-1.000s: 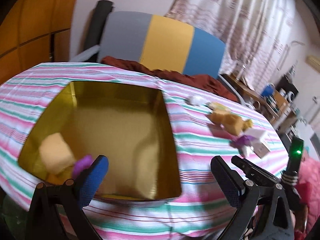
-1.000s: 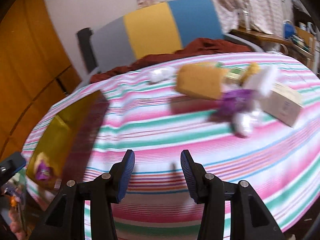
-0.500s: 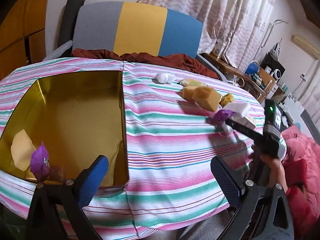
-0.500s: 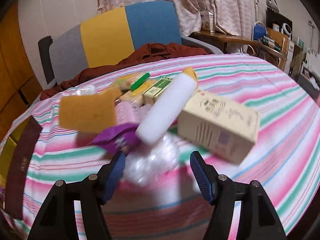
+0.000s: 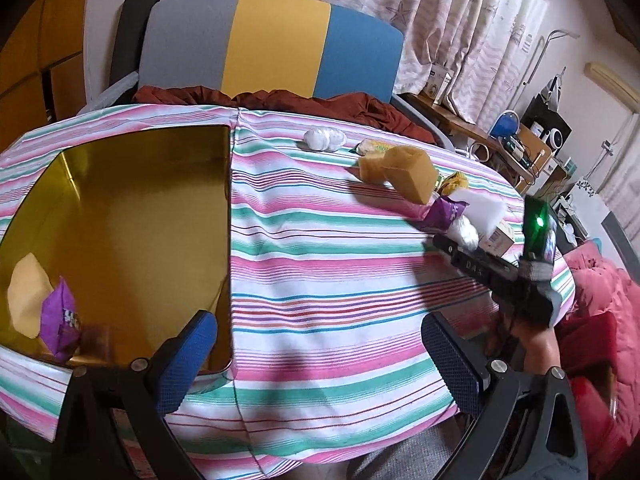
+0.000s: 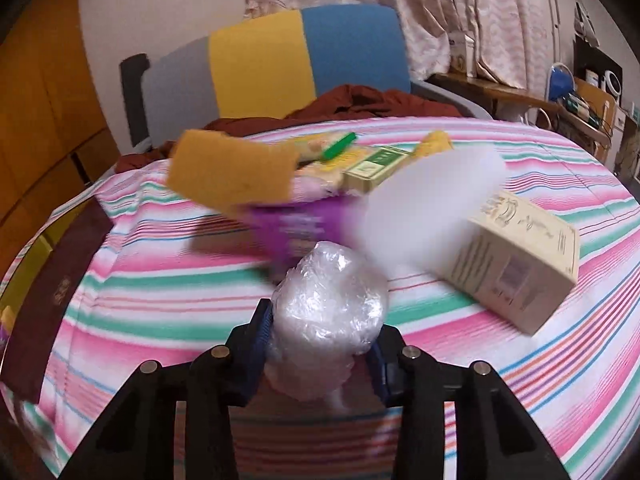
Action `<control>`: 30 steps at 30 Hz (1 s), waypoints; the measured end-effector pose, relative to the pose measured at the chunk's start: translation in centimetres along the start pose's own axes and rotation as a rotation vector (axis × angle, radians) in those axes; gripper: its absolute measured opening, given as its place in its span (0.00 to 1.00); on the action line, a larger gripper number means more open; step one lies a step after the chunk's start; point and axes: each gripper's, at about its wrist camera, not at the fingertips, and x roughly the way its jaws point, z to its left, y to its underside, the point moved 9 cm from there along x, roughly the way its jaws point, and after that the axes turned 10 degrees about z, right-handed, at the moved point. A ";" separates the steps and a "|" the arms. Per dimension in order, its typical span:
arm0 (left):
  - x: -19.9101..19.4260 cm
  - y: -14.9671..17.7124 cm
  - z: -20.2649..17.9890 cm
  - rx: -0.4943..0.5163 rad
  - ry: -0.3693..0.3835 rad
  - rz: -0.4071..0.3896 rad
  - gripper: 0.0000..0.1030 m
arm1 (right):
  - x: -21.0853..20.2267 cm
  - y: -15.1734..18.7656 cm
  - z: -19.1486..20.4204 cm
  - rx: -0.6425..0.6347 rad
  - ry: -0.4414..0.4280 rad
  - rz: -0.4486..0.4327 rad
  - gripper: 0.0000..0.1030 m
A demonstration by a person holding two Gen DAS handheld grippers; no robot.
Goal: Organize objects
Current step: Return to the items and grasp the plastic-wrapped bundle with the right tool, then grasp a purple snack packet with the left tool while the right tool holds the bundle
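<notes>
- My right hand-held gripper [image 6: 322,344] is clamped on a plastic-wrapped ball [image 6: 330,304], pinched between both blue pads at the near edge of the pile on the desk [image 5: 320,280].
- The pile sits just behind it — a yellow sponge [image 6: 234,176], a purple wrapper [image 6: 296,228], a white foam roll [image 6: 432,204] and a cream carton [image 6: 520,256].
- My left hand-held gripper [image 5: 320,360] hangs wide and empty near the gold tin [image 5: 120,220], which holds a purple packet [image 5: 60,320] and a pale yellow piece [image 5: 24,296].
- I judge this the pick step; next I must lift clear and carry the ball across to the tin — gently, since the wrap looks soft.
</notes>
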 end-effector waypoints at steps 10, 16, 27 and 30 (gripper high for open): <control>2.1 -2.7 -2.9 0.035 0.025 -0.002 1.00 | -2.5 3.6 0.5 0.070 -0.023 -0.096 0.40; 4.7 -4.7 -6.9 0.081 0.063 0.024 1.00 | -4.2 3.8 -2.0 0.105 0.072 -0.131 0.40; 11.4 -7.1 -13.9 0.060 0.147 0.127 1.00 | -4.7 5.3 -6.3 0.203 0.167 -0.155 0.34; 13.5 -7.9 -15.1 0.050 0.150 0.150 0.99 | -4.8 5.6 -6.8 0.201 0.163 -0.159 0.31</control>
